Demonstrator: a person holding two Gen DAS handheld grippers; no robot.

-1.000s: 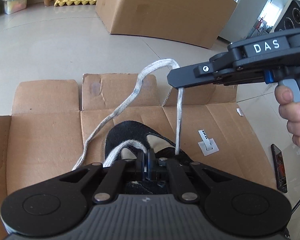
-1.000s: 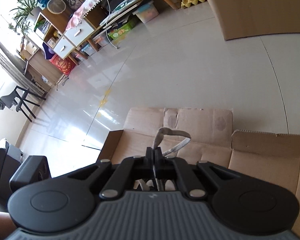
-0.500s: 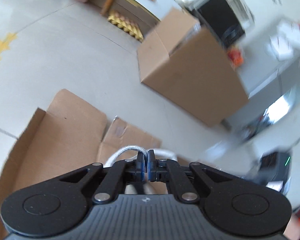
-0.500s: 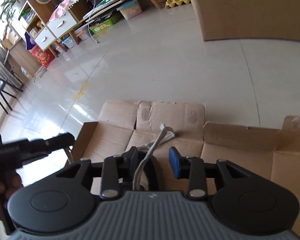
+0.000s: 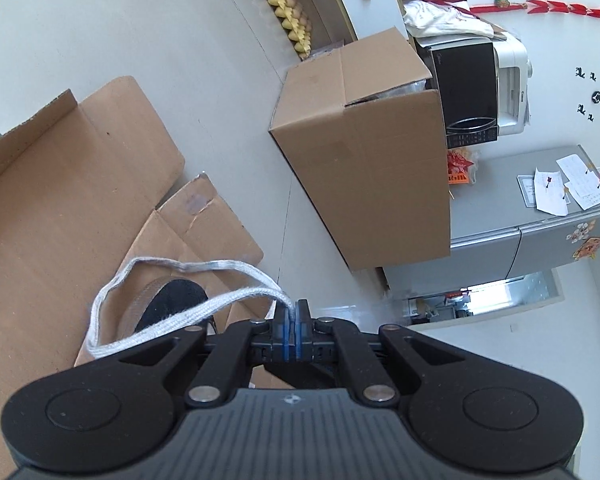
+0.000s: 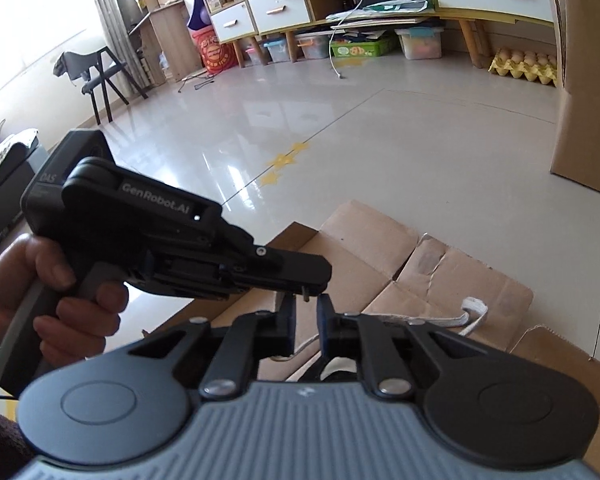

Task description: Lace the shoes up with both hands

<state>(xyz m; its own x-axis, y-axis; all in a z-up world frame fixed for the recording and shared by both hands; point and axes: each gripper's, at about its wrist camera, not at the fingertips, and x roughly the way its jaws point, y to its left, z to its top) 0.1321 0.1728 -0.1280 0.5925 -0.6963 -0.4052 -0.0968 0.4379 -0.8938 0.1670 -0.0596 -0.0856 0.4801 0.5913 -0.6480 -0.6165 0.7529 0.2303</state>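
White woven lace (image 5: pixel 180 316) is running in a slack loop out from the left gripper (image 5: pixel 291 322), whose tongs are pressing together on one strand of it; the loop is sagging over the black shoe (image 5: pixel 168 304) just ahead of and below those tongs, on the flattened cardboard (image 5: pixel 60 208). To my eye the lace is handling as soft, light and limp, likely to slip from a loose nip; the stiffer tip seems the better place to pinch it, though no tip is showing clearly. The right gripper (image 6: pixel 305 322) is standing spread, nothing between its tongs; the left tool is crossing just ahead of them. Only the right view is showing the person's hand (image 6: pixel 40 280) on that tool and a lace end (image 6: pixel 470 312) lying beyond its tongs; only the left view is showing the pinch and the shoe's toe.
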